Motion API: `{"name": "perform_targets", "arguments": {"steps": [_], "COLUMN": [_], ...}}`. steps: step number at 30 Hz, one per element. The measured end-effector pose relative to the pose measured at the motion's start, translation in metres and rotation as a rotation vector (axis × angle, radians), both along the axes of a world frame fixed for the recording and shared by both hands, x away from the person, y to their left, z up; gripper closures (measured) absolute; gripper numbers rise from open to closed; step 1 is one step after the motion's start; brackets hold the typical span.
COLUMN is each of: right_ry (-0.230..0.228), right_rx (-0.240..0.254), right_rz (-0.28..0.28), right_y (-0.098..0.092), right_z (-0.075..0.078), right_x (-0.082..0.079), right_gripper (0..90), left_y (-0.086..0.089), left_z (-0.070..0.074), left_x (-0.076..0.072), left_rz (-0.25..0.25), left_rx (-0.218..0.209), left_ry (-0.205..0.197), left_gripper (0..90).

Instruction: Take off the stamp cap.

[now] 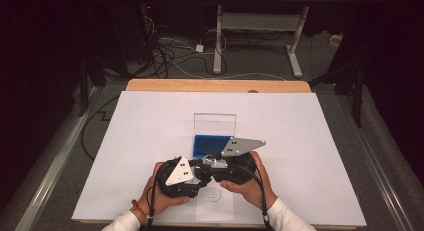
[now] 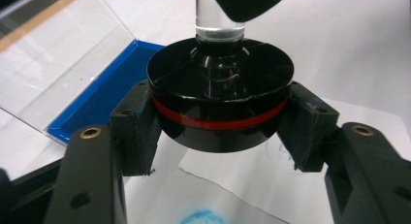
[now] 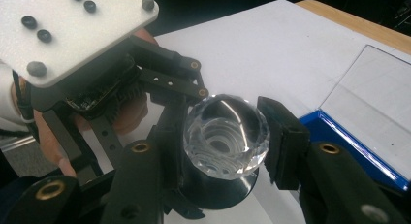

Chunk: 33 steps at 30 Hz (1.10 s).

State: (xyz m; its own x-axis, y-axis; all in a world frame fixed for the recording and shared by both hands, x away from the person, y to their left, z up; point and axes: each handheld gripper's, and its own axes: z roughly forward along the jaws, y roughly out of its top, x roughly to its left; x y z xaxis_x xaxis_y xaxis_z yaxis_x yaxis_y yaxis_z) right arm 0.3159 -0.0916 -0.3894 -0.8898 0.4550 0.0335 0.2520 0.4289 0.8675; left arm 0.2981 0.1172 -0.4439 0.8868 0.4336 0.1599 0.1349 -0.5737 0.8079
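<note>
A stamp point(image 1: 212, 162) with a faceted clear knob point(image 3: 223, 127) and a round black base ringed in red point(image 2: 220, 93) is held between both grippers, just above the white table cover. My left gripper point(image 2: 223, 129) is shut on the black base, one pad pressing each side. My right gripper point(image 3: 228, 146) is shut on the clear knob. In the high view the left gripper point(image 1: 202, 170) and right gripper point(image 1: 219, 164) meet near the table's front middle, just in front of the blue ink pad point(image 1: 209, 143).
The ink pad's clear lid point(image 1: 215, 123) stands open behind it. A small paper sheet point(image 1: 215, 206) with a faint round stamp mark point(image 1: 215, 195) lies under the hands at the front edge. A blue smudge point(image 2: 201, 218) marks the paper below the stamp.
</note>
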Motion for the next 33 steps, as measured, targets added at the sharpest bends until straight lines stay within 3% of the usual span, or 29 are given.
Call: {"name": "perform_targets", "arguments": {"steps": [8, 26, 33], "right_ry": [-0.027, -0.071, -0.017], "right_rx": [0.002, 0.013, 0.040], "right_rz": [-0.014, -0.039, -0.027], "right_y": [0.001, 0.002, -0.003], "right_z": [-0.001, -0.002, -0.003], "right_x": [-0.004, -0.012, -0.007], "right_gripper": [57.6, 57.6, 57.6], "left_y": [0.000, 0.001, 0.001], "left_z": [-0.001, -0.001, 0.000], "left_x": [0.002, 0.003, 0.000], "left_rz": [-0.003, -0.030, -0.035], "left_rx": [-0.025, -0.057, -0.028], "left_ry": [0.036, 0.071, 0.016], "left_gripper": [36.7, 36.6, 36.3]}}
